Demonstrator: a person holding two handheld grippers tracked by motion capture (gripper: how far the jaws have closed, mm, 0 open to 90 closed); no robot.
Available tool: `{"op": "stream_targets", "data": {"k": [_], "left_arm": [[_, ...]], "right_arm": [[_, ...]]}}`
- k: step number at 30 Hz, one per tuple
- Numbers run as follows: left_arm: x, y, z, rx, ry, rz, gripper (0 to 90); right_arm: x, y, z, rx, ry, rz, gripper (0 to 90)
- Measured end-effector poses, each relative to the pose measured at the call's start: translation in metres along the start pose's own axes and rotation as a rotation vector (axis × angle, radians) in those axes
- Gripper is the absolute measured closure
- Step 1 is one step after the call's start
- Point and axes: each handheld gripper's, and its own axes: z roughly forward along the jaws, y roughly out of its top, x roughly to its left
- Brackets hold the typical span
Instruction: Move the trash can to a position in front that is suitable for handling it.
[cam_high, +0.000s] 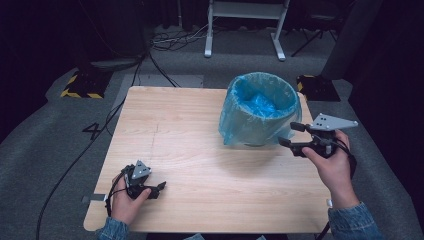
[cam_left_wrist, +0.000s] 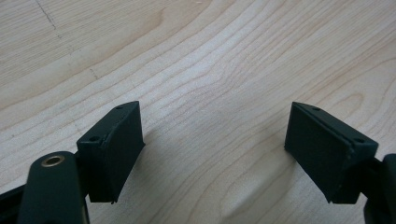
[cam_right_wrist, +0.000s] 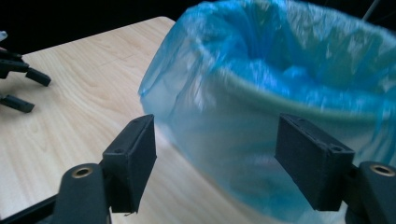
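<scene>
Bin (cam_high: 260, 112) with blue liner, upright on desk (cam_high: 200, 165), just ahead of right claw (cam_high: 291, 134), wide and empty; left claw (cam_high: 161, 188) well apart, wide, empty.

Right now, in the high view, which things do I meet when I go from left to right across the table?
Left tool in the person's left hand, open, low over the table → bin lined with a blue bag → right tool in the right hand, open beside the bin.
</scene>
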Motion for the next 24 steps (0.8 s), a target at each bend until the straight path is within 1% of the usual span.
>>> {"op": "stream_targets", "data": {"k": [1, 2, 3, 5, 6, 8, 10, 12, 16, 18, 20, 24], "left_arm": [[0.000, 0.000, 0.000, 0.000, 0.000, -0.001, 19.1], [0.000, 0.000, 0.000, 0.000, 0.000, -0.001, 19.2], [0.000, 0.000, 0.000, -0.001, -0.001, -0.004, 19.2], [0.000, 0.000, 0.000, 0.000, 0.000, -0.001, 19.1], [0.000, 0.000, 0.000, -0.001, -0.001, -0.004, 19.2], [0.000, 0.000, 0.000, 0.000, -0.001, -0.003, 19.2], [0.000, 0.000, 0.000, 0.000, 0.000, -0.001, 19.1], [0.000, 0.000, 0.000, 0.000, -0.001, -0.003, 19.1], [0.000, 0.000, 0.000, 0.001, -0.001, 0.000, 19.1], [0.000, 0.000, 0.000, 0.000, -0.001, -0.003, 19.1], [0.000, 0.000, 0.000, 0.000, 0.000, -0.001, 19.1], [0.000, 0.000, 0.000, 0.001, 0.000, 0.000, 19.1]], "right_arm": [[-0.001, 0.006, 0.005, -0.007, -0.009, -0.022, 28.2], [-0.001, 0.006, 0.005, -0.007, -0.009, -0.022, 28.2], [-0.001, 0.012, 0.011, -0.014, -0.014, -0.045, 28.7], [-0.001, 0.015, 0.015, -0.013, -0.016, -0.049, 29.9], [-0.001, 0.020, 0.022, -0.019, -0.020, -0.038, 30.7], [-0.002, 0.024, 0.029, -0.016, -0.009, -0.035, 30.6], [-0.002, 0.027, 0.037, -0.012, -0.007, -0.016, 28.6], [-0.002, 0.032, 0.045, -0.006, -0.013, -0.029, 28.1], [0.000, 0.041, 0.060, -0.009, 0.002, -0.049, 28.6], [0.001, 0.045, 0.067, -0.009, 0.012, -0.049, 28.8], [0.000, 0.046, 0.072, -0.003, 0.012, -0.053, 28.9], [-0.002, 0.047, 0.085, 0.016, 0.018, -0.040, 29.1]]}}
